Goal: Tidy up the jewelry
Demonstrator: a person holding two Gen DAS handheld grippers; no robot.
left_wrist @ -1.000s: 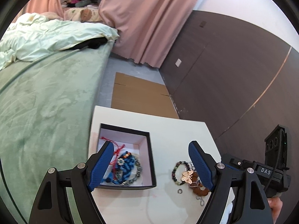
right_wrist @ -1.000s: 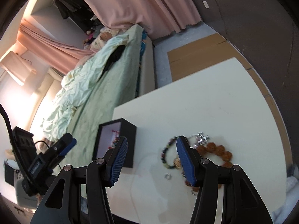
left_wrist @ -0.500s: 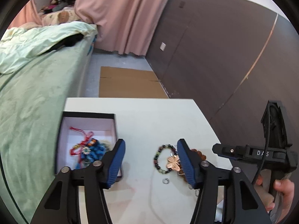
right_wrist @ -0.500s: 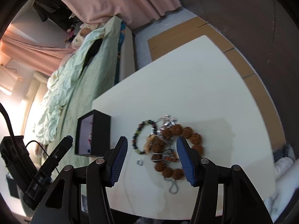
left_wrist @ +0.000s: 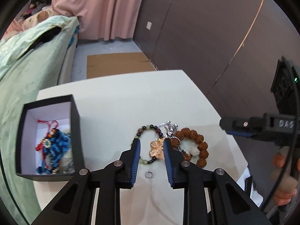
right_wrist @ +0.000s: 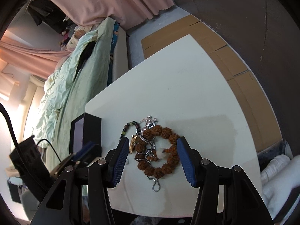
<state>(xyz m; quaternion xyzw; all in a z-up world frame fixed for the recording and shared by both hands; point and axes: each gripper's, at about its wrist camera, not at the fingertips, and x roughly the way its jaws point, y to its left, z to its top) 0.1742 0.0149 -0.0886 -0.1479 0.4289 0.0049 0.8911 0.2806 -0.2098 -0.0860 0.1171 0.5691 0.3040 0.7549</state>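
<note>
Brown bead bracelet [right_wrist: 161, 150], knobbly round beads, tangled with silver chain [right_wrist: 155, 183]

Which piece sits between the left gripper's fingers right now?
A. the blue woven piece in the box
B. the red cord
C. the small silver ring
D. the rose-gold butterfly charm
D: in the left wrist view the open left gripper frames the butterfly charm on the table; the ring lies nearer the camera, below the fingertips.

Count: two bead bracelets, brown [left_wrist: 195, 146] and dark multicoloured [left_wrist: 148, 129]; one butterfly charm [left_wrist: 157, 147]; one small ring [left_wrist: 149, 174]; one ball chain [right_wrist: 155, 183]; one black box [left_wrist: 76, 127].
</note>
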